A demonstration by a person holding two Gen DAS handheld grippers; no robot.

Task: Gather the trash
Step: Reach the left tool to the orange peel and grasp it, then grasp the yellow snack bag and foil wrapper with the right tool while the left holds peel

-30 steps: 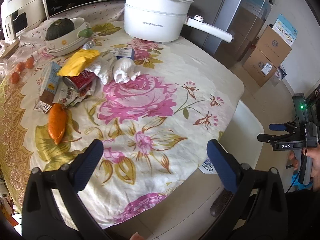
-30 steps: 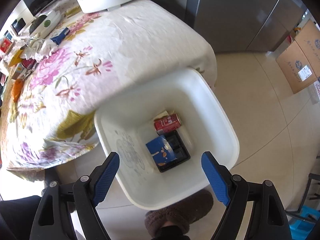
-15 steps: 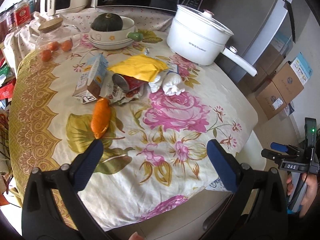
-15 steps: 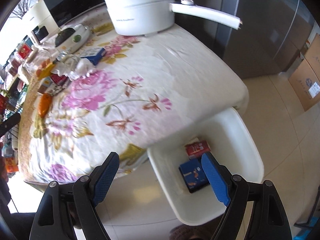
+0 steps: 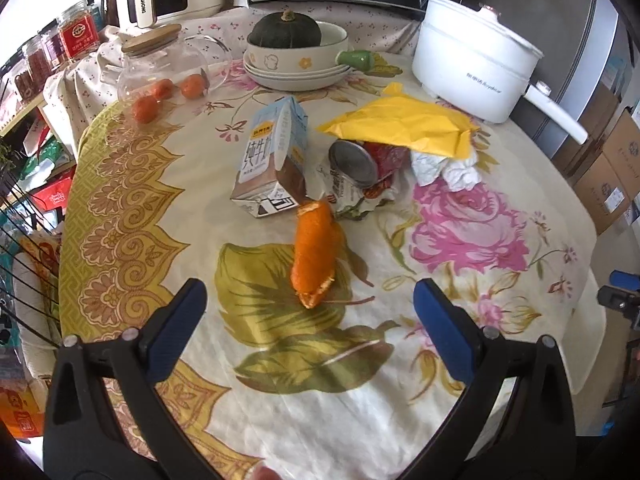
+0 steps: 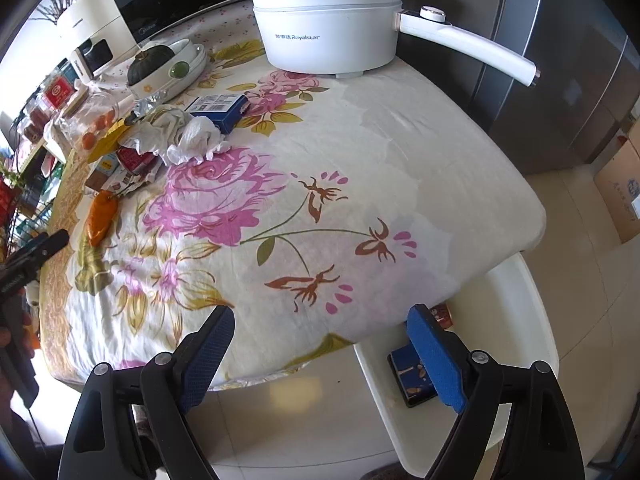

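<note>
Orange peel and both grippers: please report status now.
Left gripper open, empty, facing orange peel. Right gripper open, empty, near bin. Nothing in between.

Bright daylight from the left, sharp focus, strong fisheye bending at edges

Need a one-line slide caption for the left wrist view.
Open left gripper hovers over the orange peel, with carton, can and yellow bag beyond.

One milk carton [image 5: 276,160], one orange peel [image 5: 314,254], one tin can [image 5: 354,162], one yellow bag [image 5: 404,126], two crumpled tissues [image 6: 180,138], one blue box [image 6: 218,110], three small oranges [image 5: 164,94], one white pot [image 5: 474,66], one white bin [image 6: 516,364], one squash [image 5: 285,33].
</note>
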